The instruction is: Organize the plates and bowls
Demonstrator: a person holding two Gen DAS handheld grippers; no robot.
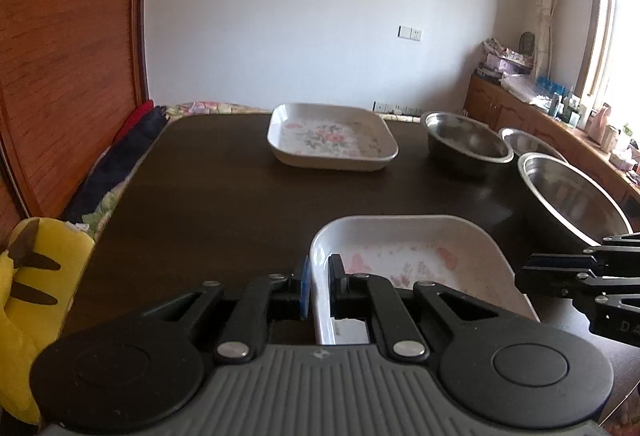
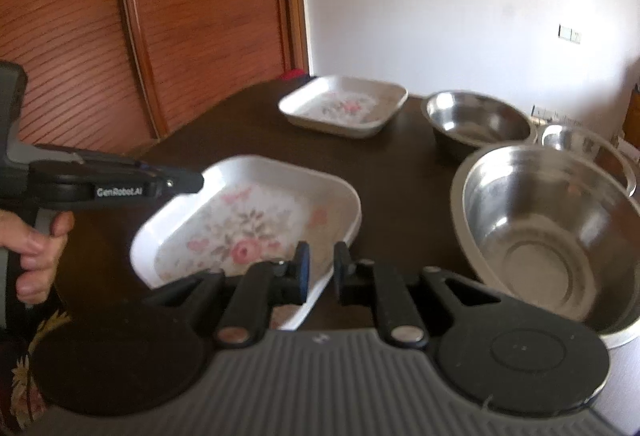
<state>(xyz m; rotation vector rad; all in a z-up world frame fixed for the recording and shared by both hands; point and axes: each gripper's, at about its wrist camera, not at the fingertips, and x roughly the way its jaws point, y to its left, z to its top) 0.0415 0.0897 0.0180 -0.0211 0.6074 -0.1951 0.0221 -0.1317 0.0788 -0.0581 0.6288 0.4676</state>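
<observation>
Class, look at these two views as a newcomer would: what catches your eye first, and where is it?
The near floral tray at the front of the dark table, with the left gripper and right gripper each clamped on its rim. To its right gleams the large steel bowl; a second floral tray sits at the far edge.

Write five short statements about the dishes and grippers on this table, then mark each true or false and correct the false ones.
1. Two floral square plates are on the dark table. True: a near plate and a far plate.
2. The left gripper is clamped on the near plate's rim. True.
3. The right gripper grips a steel bowl. False: its jaws straddle the near plate's rim.
4. The far plate is stacked inside the large steel bowl. False: it sits alone on the table.
5. Only one steel bowl is present. False: three show.
</observation>
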